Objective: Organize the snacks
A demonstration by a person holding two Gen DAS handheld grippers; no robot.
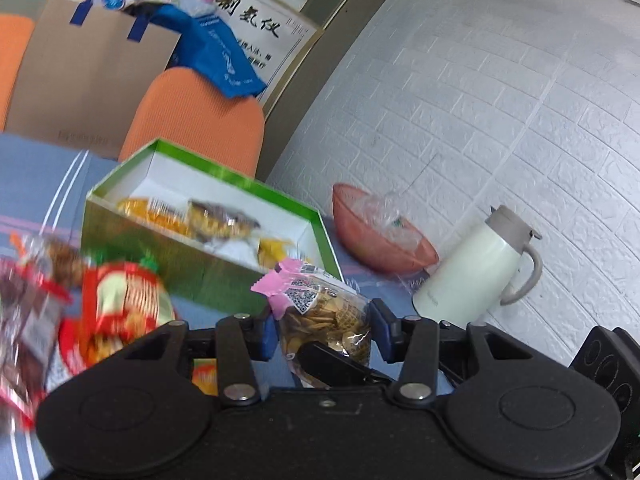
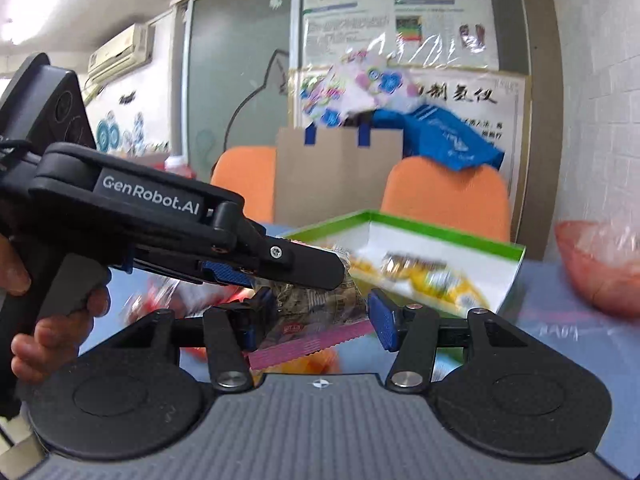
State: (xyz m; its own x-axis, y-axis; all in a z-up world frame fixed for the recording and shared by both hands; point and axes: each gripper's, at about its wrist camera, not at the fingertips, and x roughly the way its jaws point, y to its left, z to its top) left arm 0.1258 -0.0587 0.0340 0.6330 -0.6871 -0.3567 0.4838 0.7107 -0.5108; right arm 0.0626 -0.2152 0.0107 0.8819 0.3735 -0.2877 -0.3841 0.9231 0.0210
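A clear cookie packet with pink ends point(image 1: 320, 312) sits between the blue pads of my left gripper point(image 1: 323, 334), which is shut on it; the tip of the other gripper pokes in under it. In the right wrist view the same packet point(image 2: 316, 312) lies between my right gripper's pads point(image 2: 316, 322), which stand wider than the packet. The left gripper point(image 2: 304, 268) reaches in from the left and clamps the packet. Behind stands an open green box point(image 1: 192, 276) holding several yellow and brown snack packets point(image 1: 208, 220); it also shows in the right wrist view point(image 2: 440, 236).
Loose red snack packets point(image 1: 120, 308) lie on the blue tablecloth at left. A pink bowl with plastic wrap point(image 1: 380, 236) and a white thermos jug point(image 1: 476, 268) stand right of the box. Orange chairs point(image 1: 200, 116) and a cardboard bag point(image 1: 92, 80) are behind the table.
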